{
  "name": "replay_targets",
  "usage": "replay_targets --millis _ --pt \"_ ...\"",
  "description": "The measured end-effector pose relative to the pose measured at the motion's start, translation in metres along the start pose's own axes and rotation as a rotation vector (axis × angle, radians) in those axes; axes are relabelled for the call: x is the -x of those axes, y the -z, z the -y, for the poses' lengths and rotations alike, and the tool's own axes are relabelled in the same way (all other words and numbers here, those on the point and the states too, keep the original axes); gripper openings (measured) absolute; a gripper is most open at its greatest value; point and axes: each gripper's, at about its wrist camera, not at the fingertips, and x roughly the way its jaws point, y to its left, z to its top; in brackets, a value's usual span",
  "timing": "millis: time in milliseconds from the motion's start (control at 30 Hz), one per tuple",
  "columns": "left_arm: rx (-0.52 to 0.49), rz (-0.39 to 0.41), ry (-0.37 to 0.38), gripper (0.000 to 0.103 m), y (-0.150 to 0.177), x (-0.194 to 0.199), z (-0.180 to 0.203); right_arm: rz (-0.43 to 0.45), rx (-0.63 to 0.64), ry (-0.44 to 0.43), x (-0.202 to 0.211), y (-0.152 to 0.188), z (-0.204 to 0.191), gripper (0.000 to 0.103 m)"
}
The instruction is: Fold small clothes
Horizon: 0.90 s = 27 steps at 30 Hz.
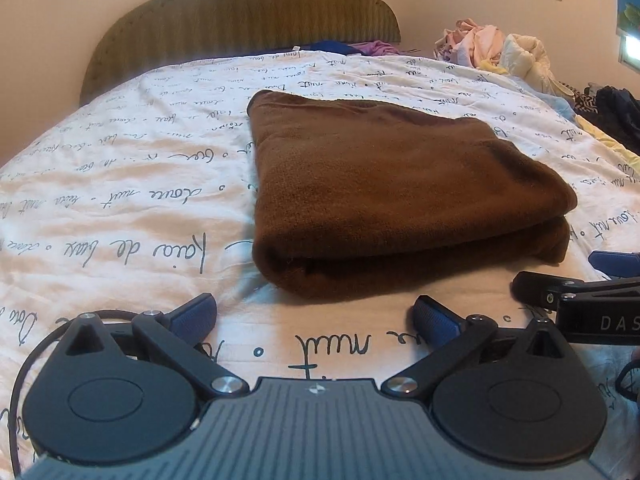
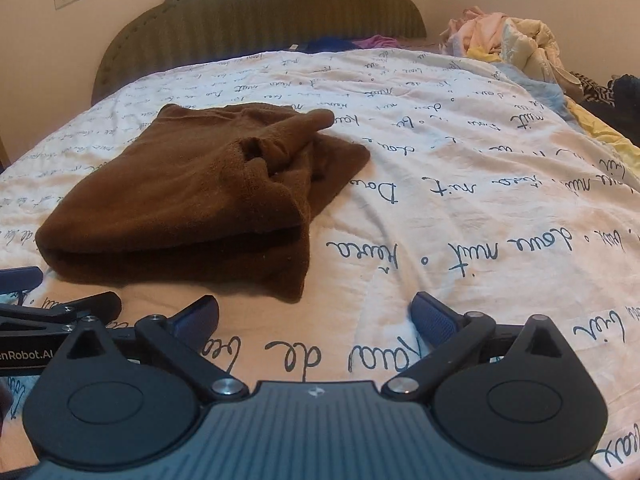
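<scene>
the brown cloth [image 1: 384, 184] lies folded on the bed [image 1: 120, 200] at twelve o'clock — looks finished. left gripper [image 1: 316, 320] and right gripper [image 2: 316, 320] hang spread wide, empty — seemingly let go.

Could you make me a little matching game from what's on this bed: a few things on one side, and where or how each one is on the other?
Things:
1. brown garment
2. pile of pale clothes
3. left gripper
4. headboard

States:
a. heaped at the far right corner
b. open, holding nothing
c. folded on the bedspread
d. upright against the wall

Pairs: 1-c, 2-a, 3-b, 4-d
</scene>
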Motion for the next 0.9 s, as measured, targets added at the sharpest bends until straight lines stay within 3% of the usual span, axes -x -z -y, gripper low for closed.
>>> replay_targets --millis 900 --pt "0.053 -0.048 -0.011 0.103 -0.0079 -0.0017 0.0019 -0.005 0.013 0.016 0.0 0.0012 -0.0045 0.103"
